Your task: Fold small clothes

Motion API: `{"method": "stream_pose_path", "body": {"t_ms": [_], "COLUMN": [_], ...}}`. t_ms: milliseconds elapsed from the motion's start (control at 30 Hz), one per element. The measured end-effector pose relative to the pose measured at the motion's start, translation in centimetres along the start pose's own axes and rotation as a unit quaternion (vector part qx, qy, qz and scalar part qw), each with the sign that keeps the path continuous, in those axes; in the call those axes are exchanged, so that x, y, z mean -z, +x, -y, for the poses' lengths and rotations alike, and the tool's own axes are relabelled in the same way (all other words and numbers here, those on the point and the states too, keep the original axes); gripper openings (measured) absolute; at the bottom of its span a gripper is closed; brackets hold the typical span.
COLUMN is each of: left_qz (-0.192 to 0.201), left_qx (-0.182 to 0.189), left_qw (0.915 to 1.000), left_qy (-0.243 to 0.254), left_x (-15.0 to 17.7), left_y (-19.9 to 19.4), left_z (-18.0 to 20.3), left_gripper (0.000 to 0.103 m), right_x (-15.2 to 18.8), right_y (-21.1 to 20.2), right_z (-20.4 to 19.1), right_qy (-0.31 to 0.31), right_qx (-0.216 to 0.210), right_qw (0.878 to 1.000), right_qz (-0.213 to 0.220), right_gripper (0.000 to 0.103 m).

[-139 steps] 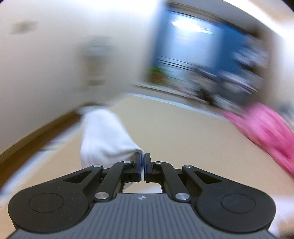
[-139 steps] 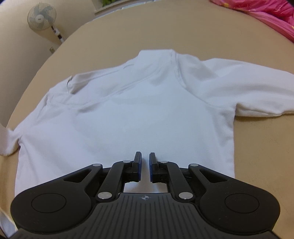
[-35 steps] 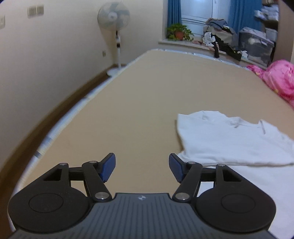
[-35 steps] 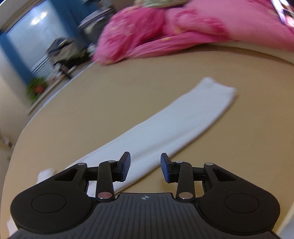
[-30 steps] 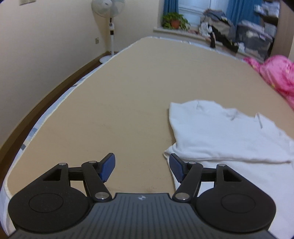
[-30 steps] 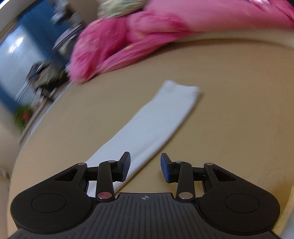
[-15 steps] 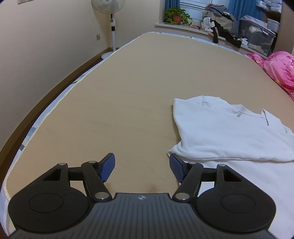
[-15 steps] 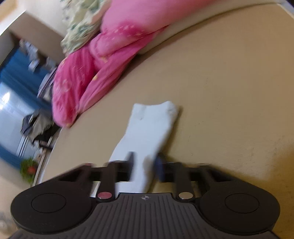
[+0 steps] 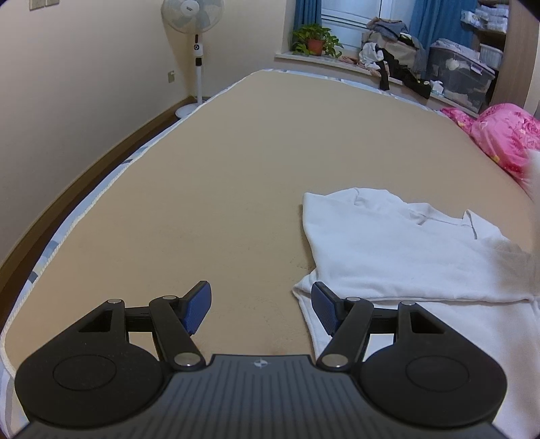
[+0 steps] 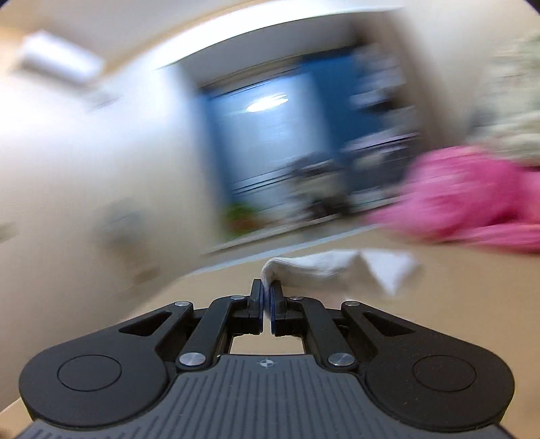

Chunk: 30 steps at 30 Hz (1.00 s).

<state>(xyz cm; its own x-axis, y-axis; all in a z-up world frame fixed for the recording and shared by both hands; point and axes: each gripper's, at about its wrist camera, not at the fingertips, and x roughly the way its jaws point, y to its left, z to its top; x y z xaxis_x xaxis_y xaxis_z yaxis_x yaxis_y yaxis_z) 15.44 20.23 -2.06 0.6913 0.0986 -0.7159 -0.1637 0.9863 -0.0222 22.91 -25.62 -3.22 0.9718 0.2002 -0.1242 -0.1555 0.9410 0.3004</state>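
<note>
A white long-sleeved top lies on the tan bed, its left sleeve folded across the body. My left gripper is open and empty, low over the bed just left of the top's edge. My right gripper is shut on the cuff of the white right sleeve and holds it lifted off the bed. The right wrist view is blurred by motion. A blurred strip of the lifted sleeve shows at the right edge of the left wrist view.
A pink quilt lies at the bed's far right; it also shows in the right wrist view. A standing fan is by the left wall. A windowsill with a plant, clothes and boxes lies beyond the bed.
My right gripper has closed on the sleeve's cuff and lifted it, swinging upward. My left gripper has stayed open and nearly still.
</note>
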Motion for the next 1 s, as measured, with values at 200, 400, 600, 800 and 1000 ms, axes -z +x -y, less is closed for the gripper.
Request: {"method": "stream_pose_path", "body": {"t_ms": [200, 400, 600, 800, 1000], "left_qz": [-0.016, -0.027, -0.079, -0.123, -0.101], "left_qx": [0.022, 0.113, 0.166, 0.156, 0.147], "left_qw": [0.9992, 0.9921, 0.9809, 0.9770, 0.9833], "left_qy": [-0.030, -0.047, -0.063, -0.077, -0.037], "left_x": [-0.2, -1.3, -2.8, -2.4, -2.7], "left_y": [-0.1, 0.9, 6.5, 13.0, 13.8], "left_z": [-1.4, -0.4, 3.7, 6.3, 8.3], "left_gripper": [0.070, 0.027, 0.023, 0.047, 0.013], "right_x": [15.3, 9.7, 3.0, 3.6, 4.1], "right_y": [4.6, -1.5, -6.2, -7.5, -5.9], "right_z": [-12.2, -8.6, 0.4, 7.7, 9.5], "right_qy": [-0.043, -0.096, -0.072, 0.034, 0.084], "right_qx": [-0.128, -0.129, -0.040, 0.103, 0.149], "right_qw": [0.929, 0.932, 0.957, 0.960, 0.955], "right_qz": [-0.345, -0.326, -0.277, -0.257, -0.243], "right_gripper": [0.027, 0.034, 0.043, 0.043, 0.043]}}
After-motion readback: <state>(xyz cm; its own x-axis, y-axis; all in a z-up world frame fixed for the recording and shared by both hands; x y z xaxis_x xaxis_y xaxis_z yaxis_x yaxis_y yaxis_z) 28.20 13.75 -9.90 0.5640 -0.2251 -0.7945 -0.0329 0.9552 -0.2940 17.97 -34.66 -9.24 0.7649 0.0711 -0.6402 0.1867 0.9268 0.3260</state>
